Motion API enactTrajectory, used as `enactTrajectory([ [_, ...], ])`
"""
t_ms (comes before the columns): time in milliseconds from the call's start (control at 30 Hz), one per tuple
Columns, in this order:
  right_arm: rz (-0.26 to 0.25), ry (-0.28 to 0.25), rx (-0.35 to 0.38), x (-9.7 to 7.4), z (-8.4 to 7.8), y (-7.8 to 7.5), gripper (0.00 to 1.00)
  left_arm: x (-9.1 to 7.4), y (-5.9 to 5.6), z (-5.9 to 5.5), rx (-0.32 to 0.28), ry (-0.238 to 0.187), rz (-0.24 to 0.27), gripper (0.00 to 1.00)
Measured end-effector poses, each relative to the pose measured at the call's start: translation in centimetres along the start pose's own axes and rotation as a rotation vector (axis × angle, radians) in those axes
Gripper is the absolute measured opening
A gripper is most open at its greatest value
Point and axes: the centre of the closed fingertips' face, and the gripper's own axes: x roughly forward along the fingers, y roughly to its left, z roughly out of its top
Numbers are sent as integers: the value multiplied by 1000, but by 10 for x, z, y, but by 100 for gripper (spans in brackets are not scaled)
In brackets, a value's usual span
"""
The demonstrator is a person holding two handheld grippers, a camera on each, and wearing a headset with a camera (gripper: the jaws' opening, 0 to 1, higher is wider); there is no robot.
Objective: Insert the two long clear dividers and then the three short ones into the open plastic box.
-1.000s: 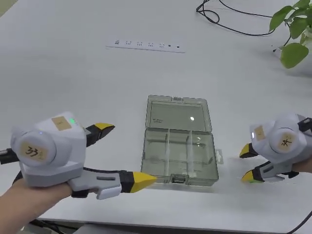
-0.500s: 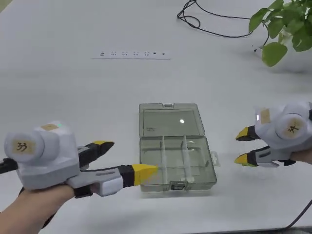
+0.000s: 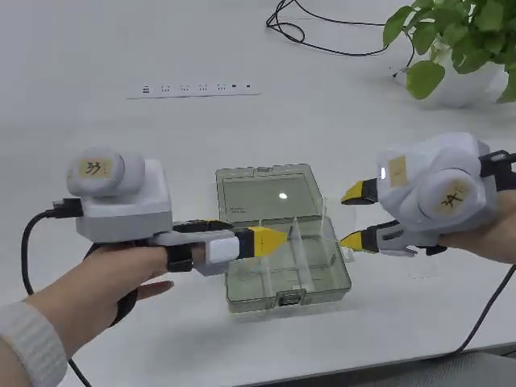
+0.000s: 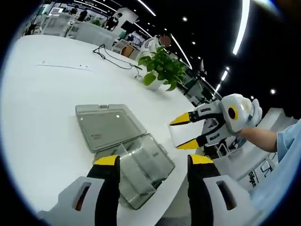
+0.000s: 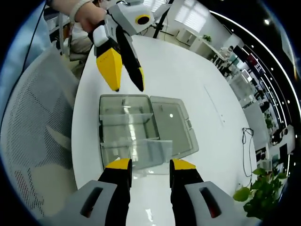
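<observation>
**Both grippers close in on the box**

Head view: we see the left gripper (image 3: pixel 268 239) and right gripper (image 3: pixel 353 216) now at the open smoky clear plastic box (image 3: pixel 270 197), having come in from nine and three o'clock.

Left gripper view: its jaws stand apart, with nothing between them.

Right gripper view: the jaws clamp a flat clear plastic divider (image 5: pixel 141 151) just above the box, so we judge insertion is next.

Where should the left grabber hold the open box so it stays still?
Probably the left wall of the box, coming from the left with the open left gripper. That wall stands upright and thin, so it looks easy to pinch. The lid lies flat behind, and the right gripper holds a clear divider on the right side.
</observation>
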Motion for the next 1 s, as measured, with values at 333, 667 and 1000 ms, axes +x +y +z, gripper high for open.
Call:
enactTrajectory([
  [333,-22,-5,-139,-7,47,-4,32,3,-21,9,-46,-16,-85,26],
  [667,-9,-5,-222,-3,65,6,32,-4,-25,13,-63,-34,-108,7],
  [1000,1,-5,-244,-4,67,12,32,-4,-30,8,-88,-22,-138,1],
])
